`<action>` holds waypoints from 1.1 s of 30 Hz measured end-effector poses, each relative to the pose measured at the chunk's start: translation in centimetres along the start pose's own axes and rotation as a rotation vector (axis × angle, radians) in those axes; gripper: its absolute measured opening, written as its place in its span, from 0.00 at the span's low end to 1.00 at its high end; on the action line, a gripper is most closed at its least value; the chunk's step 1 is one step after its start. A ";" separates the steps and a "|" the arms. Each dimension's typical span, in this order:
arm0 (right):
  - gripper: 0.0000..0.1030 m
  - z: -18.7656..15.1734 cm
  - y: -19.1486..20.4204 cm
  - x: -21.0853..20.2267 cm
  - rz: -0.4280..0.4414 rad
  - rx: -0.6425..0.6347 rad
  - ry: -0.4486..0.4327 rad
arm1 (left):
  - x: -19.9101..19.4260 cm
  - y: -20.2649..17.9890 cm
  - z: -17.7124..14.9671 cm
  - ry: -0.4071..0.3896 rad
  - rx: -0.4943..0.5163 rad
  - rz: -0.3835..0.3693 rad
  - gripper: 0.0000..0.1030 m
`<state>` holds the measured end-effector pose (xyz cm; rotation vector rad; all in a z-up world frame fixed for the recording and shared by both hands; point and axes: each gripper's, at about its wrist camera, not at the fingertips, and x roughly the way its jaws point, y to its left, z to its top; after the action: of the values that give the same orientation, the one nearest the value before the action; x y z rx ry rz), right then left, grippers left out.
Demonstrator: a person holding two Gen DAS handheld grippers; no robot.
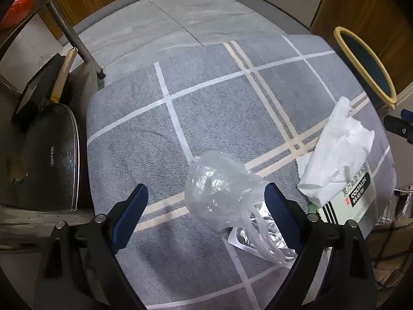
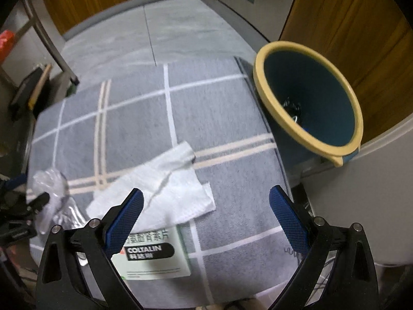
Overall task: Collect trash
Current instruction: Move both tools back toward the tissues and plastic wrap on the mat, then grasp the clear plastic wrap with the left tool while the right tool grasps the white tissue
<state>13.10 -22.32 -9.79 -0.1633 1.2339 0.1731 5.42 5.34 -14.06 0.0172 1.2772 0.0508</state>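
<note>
Care matters now: my left gripper (image 1: 206,201), jaws wide around the crumpled clear plastic bag (image 1: 219,188) on the grey checked cloth (image 1: 144,139), should pinch its bunched middle, not the loose tails.

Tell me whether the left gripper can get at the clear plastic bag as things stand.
Probably yes. The left gripper stands open with the clear plastic bag lying between its fingers on the checked cloth, nothing covering it; only the foil sheet lies under its tail.
</note>
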 end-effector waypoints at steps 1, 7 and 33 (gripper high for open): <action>0.94 -0.1 0.1 0.4 -0.002 -0.009 0.010 | 0.2 0.0 0.1 0.007 0.003 0.002 0.81; 0.93 -0.4 0.4 2.1 0.006 -0.019 0.076 | 1.4 -0.5 0.2 0.046 0.007 -0.017 0.76; 0.07 -1.1 2.7 6.8 -0.007 -0.102 0.199 | 1.0 -3.2 1.1 0.003 0.085 -0.042 0.35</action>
<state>13.71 -19.62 -16.61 -0.2781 1.4230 0.2178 6.90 2.17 -14.84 0.0632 1.2816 -0.0399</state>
